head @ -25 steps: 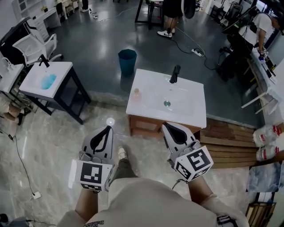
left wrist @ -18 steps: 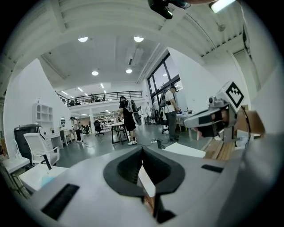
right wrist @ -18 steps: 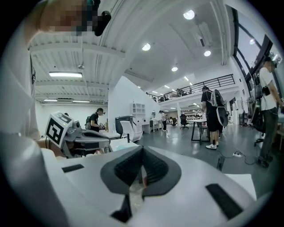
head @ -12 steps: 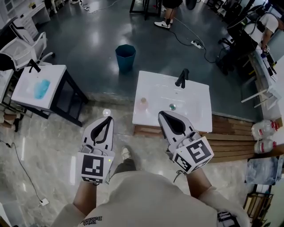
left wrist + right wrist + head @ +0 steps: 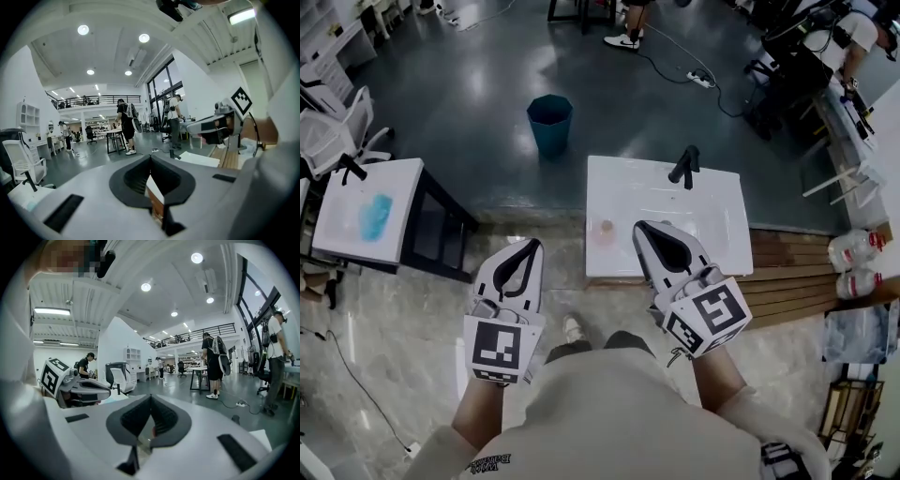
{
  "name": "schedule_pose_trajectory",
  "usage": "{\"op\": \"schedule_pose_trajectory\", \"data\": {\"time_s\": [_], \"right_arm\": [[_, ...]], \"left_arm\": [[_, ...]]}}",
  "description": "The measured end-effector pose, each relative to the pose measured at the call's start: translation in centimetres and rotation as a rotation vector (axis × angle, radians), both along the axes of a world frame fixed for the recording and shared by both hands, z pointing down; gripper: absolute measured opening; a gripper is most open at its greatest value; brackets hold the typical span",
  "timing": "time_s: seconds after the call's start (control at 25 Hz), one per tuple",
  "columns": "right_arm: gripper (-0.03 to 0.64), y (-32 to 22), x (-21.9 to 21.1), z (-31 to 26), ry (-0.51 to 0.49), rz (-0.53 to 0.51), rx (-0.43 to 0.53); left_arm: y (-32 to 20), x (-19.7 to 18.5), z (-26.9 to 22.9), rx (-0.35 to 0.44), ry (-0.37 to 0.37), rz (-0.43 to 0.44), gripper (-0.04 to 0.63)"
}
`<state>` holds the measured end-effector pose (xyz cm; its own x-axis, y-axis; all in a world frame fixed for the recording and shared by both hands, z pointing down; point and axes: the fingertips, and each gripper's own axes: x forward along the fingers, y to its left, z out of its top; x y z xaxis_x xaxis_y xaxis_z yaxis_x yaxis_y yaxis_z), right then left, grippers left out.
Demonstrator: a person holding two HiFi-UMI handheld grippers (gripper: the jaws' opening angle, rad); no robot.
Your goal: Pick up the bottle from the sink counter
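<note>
Probably the bottle (image 5: 606,228) is light, slippery plastic; take its middle. The left gripper (image 5: 530,247) and right gripper (image 5: 643,230) have jaws together, empty.

From the head view, a teal waste bin (image 5: 549,122) stands on the dark grey floor (image 5: 469,84) at about eleven o'clock. At nine o'clock is a second white washstand (image 5: 352,239) on a black frame, with a black tap (image 5: 352,170) at its far edge and something light blue (image 5: 375,217) on its top. A white office chair (image 5: 333,131) sits at ten o'clock. At three o'clock, wooden slats (image 5: 787,281) lie beside two clear plastic jugs (image 5: 853,253). A white power strip (image 5: 701,79) trails a cable at one o'clock; a bystander's sneaker (image 5: 622,41) shows at twelve.
</note>
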<state>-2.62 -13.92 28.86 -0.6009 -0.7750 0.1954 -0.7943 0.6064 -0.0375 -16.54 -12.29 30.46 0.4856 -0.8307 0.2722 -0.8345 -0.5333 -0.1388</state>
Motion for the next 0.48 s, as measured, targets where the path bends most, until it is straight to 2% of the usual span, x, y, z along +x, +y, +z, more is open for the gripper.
{"op": "schedule_pose_trajectory", "data": {"time_s": [0.48], "right_arm": [[-0.004, -5.1, 0.2, 1.8, 0.023, 0.006, -0.05]], "left_arm": [[-4.5, 0.1, 1.1, -0.048, -0.014, -0.003, 0.006]]}}
